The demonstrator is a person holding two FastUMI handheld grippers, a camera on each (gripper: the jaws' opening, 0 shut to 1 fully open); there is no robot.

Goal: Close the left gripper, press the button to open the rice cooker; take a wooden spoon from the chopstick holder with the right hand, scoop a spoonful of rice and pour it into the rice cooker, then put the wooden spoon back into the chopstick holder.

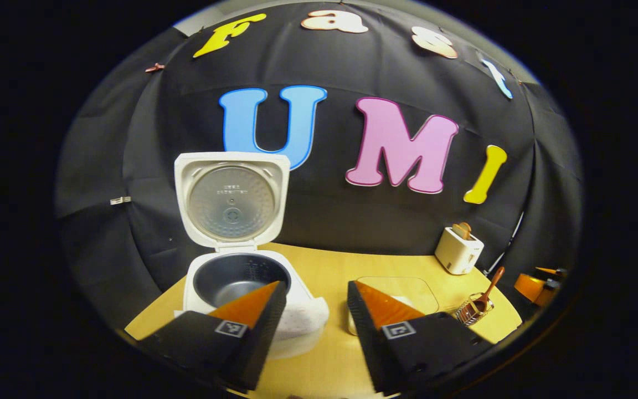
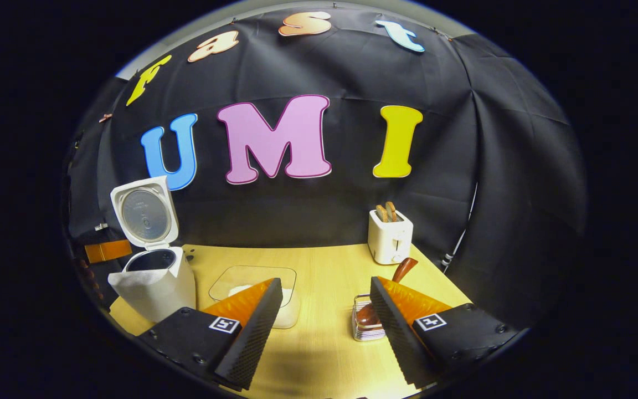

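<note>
Rice cooker (image 1: 238,277) open, pot empty; wooden spoon (image 2: 394,280) in chopstick holder (image 2: 364,324).

1. Left gripper view: faces the booth wall from just above the counter (image 1: 319,266), close behind the open rice cooker (image 1: 236,277).
2. Right gripper view: faces the same wall from farther right, near the chopstick holder (image 2: 366,324).
3. Shared: rice cooker, toaster (image 1: 458,250), counter.

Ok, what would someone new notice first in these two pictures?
Probably the white rice cooker at the left of the pale wooden table, its lid standing open over a dark empty pot. Then the white toaster holding two slices at the back right, and the brown wooden spoon standing in a wire holder.
</note>
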